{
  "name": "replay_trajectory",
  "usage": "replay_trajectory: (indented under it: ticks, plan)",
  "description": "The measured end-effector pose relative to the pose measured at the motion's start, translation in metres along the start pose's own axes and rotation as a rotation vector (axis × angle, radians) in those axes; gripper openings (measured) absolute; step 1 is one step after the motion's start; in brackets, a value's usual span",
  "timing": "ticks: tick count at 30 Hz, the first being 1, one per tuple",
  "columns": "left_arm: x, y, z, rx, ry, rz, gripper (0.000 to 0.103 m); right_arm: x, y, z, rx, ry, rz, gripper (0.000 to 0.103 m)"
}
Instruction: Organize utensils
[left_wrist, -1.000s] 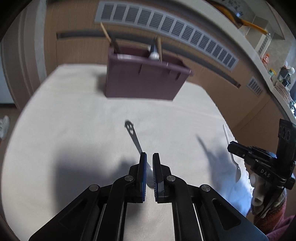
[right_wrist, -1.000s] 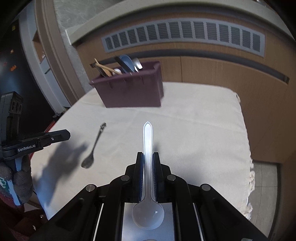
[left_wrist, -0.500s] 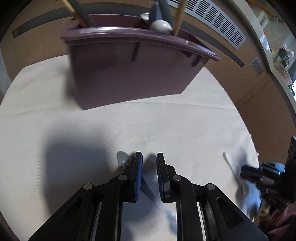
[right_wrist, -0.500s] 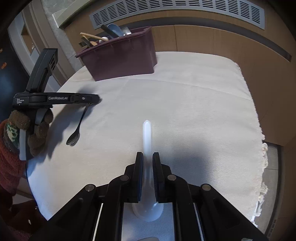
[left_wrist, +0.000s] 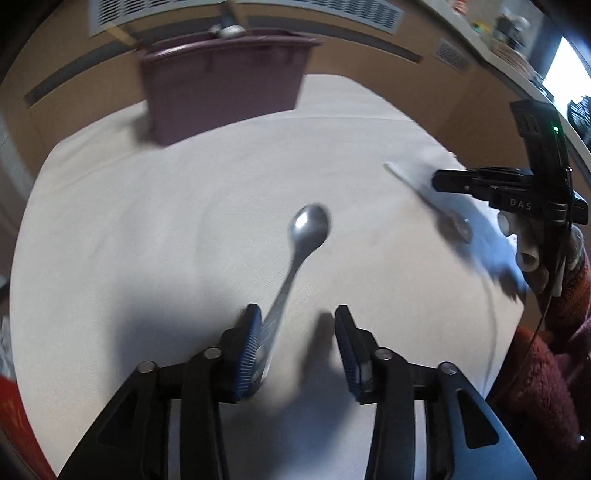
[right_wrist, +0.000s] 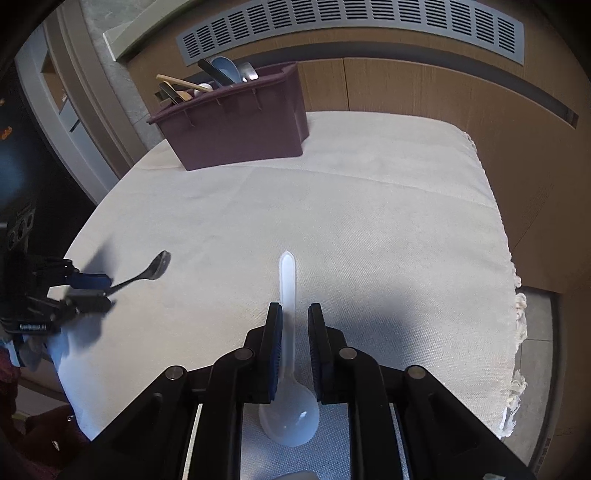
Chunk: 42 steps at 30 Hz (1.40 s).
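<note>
Left wrist: blurred shiny metal spoon (left_wrist: 308, 230), bowl fwd.

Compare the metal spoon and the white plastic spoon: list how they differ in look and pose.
1. The metal spoon is dark and shiny; the white plastic spoon is pale and translucent.
2. The metal spoon's bowl points away from the left claw; the plastic spoon's bowl sits back under the right claw, handle forward.
3. The metal spoon leans on one pad of opening jaws; the plastic spoon lies between narrow jaws.

Both are over the cloth.
</note>
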<state>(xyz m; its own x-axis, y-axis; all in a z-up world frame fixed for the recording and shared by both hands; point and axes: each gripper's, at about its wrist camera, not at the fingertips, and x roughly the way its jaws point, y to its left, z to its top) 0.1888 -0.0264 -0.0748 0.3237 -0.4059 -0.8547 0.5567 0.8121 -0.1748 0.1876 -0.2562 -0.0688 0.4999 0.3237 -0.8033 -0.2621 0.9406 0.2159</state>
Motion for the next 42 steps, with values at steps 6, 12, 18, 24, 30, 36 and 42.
replay_trajectory:
  ticks: [6,12,18,24,30,36,42]
  plan:
    - [0.034,-0.014,0.041,0.104,0.036,0.107,0.045,-0.005,-0.004,-0.007,-0.001,0.001,-0.015,0.014]
    - [0.041,-0.012,0.054,0.099,0.033,0.106,0.044,-0.002,-0.013,-0.013,0.005,0.001,-0.059,0.014]
    - [0.037,-0.027,0.037,0.049,-0.041,0.167,0.029,0.002,-0.004,-0.007,-0.05,-0.012,-0.071,0.016]
    - [0.005,-0.019,0.017,-0.141,-0.18,0.157,0.029,0.027,0.008,0.011,-0.101,0.072,-0.014,0.023]
    - [-0.032,-0.004,0.013,-0.278,-0.319,0.168,0.029,0.047,0.026,0.025,-0.199,0.079,-0.122,0.021]
    - [-0.061,0.0,0.017,-0.296,-0.404,0.179,0.029,0.02,0.036,0.03,-0.217,0.011,-0.066,0.01]
    - [-0.076,0.001,0.02,-0.307,-0.45,0.178,0.029,-0.011,0.041,0.036,-0.19,-0.086,-0.049,0.01]
